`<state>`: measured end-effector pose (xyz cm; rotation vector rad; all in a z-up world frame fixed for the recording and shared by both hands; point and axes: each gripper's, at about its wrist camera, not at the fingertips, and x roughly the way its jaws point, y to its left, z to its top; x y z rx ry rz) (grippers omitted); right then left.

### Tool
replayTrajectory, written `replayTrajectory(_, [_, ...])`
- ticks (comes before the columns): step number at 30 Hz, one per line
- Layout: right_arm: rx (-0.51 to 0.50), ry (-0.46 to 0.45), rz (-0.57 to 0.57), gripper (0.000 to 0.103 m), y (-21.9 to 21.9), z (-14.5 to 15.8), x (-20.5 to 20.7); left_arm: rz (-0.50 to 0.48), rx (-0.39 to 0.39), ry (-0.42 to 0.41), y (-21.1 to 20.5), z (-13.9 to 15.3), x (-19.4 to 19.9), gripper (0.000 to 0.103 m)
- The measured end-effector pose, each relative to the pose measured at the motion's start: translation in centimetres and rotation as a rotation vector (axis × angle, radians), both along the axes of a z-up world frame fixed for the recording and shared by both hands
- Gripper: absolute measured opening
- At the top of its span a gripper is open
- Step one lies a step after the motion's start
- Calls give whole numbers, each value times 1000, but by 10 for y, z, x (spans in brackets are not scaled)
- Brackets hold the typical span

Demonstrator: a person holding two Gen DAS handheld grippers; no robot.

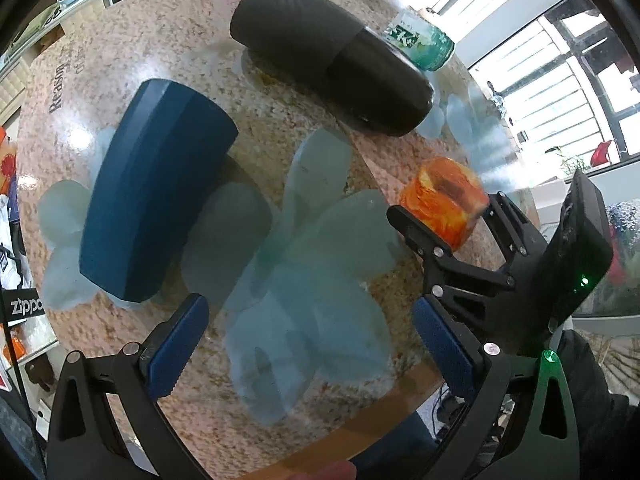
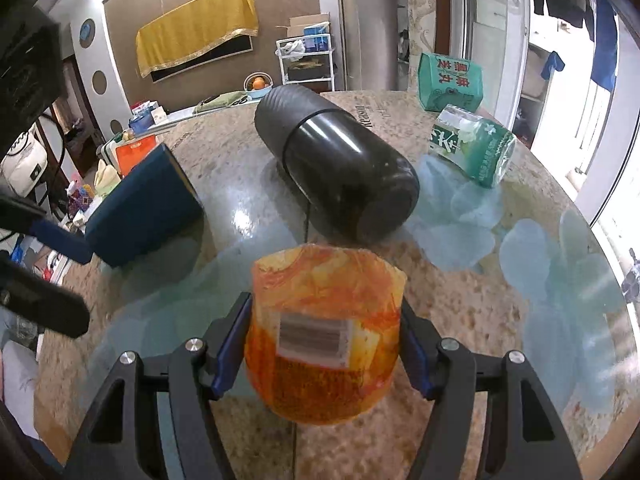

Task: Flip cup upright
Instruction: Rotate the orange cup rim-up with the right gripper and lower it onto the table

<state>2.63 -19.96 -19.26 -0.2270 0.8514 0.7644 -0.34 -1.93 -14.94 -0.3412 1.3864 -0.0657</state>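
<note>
The right gripper (image 2: pixel 324 344) pinches one orange cup (image 2: pixel 324 336) above the round table (image 2: pixel 500 340), apparently just clear of it. The left gripper (image 1: pixel 308 348) hangs spread, holding nothing. On the table lie one black cylinder (image 2: pixel 340 168), one blue tumbler (image 1: pixel 156 196), one green bottle (image 2: pixel 472 146) and one green box (image 2: pixel 450 82).

The left tool (image 1: pixel 308 344) hangs over the table (image 1: pixel 280 128) with its blue pads wide apart and nothing between them. Near the table's right edge the right tool (image 1: pixel 444 216) clamps the orange cup (image 1: pixel 444 206). A blue cup (image 1: pixel 152 196) lies on its side towards the left edge, a black flask (image 1: pixel 332 60) lies further in, and a green bottle (image 1: pixel 424 44) rests beyond it.
</note>
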Motion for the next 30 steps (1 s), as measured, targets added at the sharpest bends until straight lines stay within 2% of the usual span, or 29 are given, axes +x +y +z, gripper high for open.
replayTrajectory(17, [-34, 8, 17, 67, 5, -9, -5, 17, 45, 16, -4, -4, -12, 103])
replayTrajectory(19, [-31, 16, 12, 85, 4, -8, -5, 19, 48, 17, -3, -3, -14, 103])
replayTrajectory(21, [-23, 19, 3, 92, 1, -5, -6, 21, 52, 18, -2, -2, -16, 103])
replayTrajectory(27, [-13, 78, -3, 93, -4, 9, -3, 15, 65, -11, -2, 9, -23, 103])
replayTrajectory(30, [13, 120, 3, 103, -9, 29, -2, 11, 72, -39, -1, 22, -26, 103])
